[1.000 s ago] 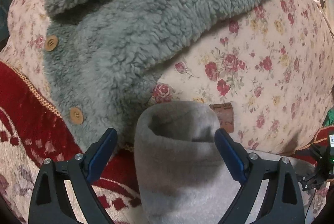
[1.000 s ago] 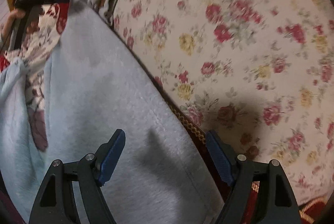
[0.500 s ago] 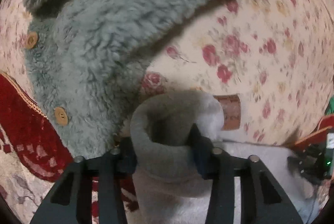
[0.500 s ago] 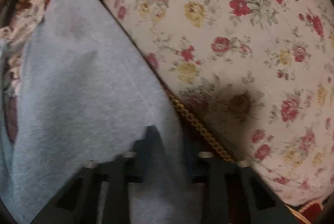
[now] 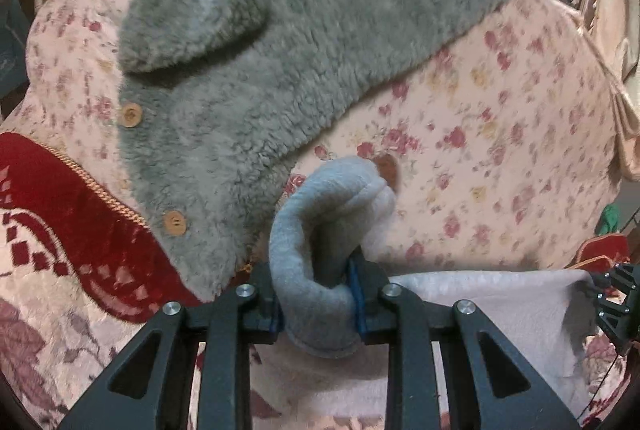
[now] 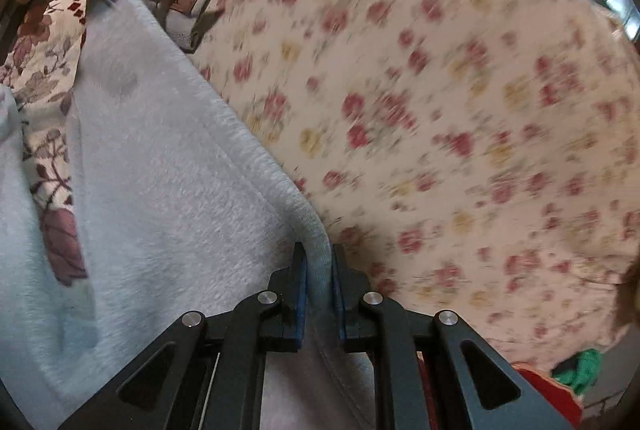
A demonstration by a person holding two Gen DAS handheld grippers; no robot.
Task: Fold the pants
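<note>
Grey fleece pants are gripped at two points over a floral bedcover. A bunched, rolled end of the pants is clamped by the left gripper; its jaws have just been closing and are pressed against the roll from both sides, held narrow by the thickness of the fabric. The stitched edge of the pants is pinched by the right gripper, whose jaws are brought almost together on the thin hem. In the right wrist view, the fabric is seen stretching away to the upper left, where the other gripper is visible. A grey-green fleece jacket with wooden buttons is seen behind the rolled end, on the bedcover and a red patterned blanket.
</note>
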